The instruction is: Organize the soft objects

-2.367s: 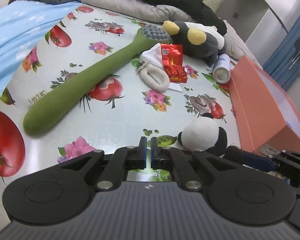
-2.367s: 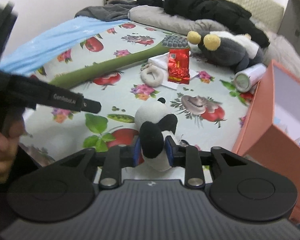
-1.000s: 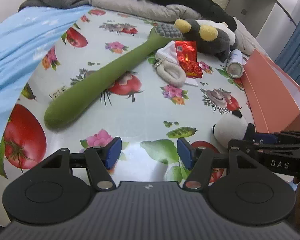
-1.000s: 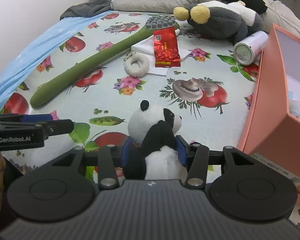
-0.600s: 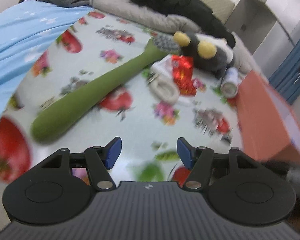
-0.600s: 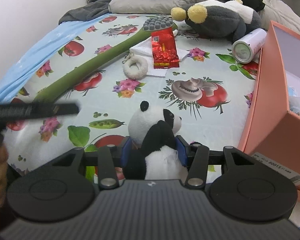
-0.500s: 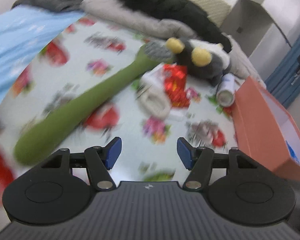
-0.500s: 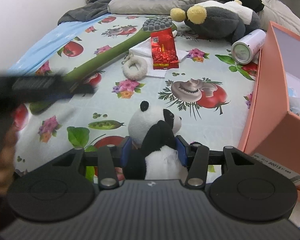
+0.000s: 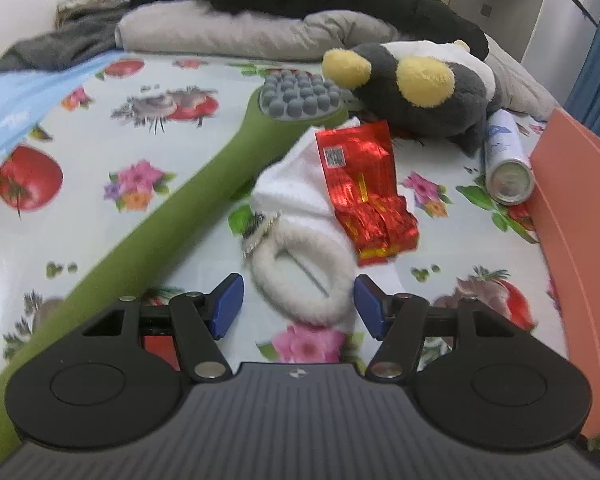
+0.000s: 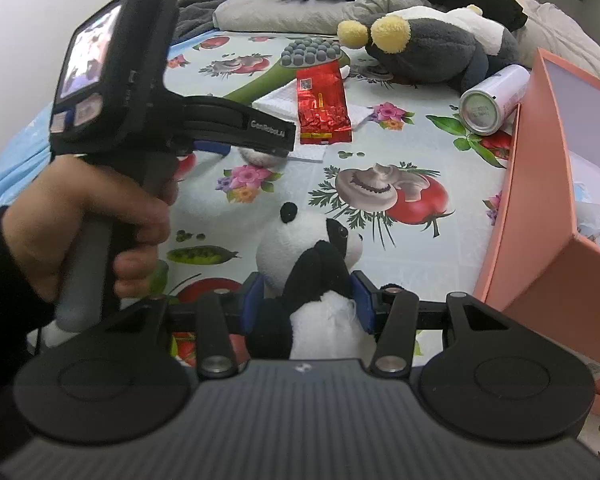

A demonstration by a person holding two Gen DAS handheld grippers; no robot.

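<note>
Left wrist view showed the left claw (image 9: 298, 300) open over the white fluffy ring (image 9: 300, 276) on the bed, apparently next for closing, while the right claw (image 10: 306, 300) gripped the panda plush (image 10: 312, 264) beside the orange box (image 10: 540, 240).

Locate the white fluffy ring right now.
In the left wrist view the white fluffy ring lies on the printed sheet just ahead of the open left tool, between the green massage stick and the red foil packet.

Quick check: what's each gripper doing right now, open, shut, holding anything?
Left gripper: open, nothing held, jaws either side of the white fuzzy ring.
Right gripper: shut on the panda plush.
</note>
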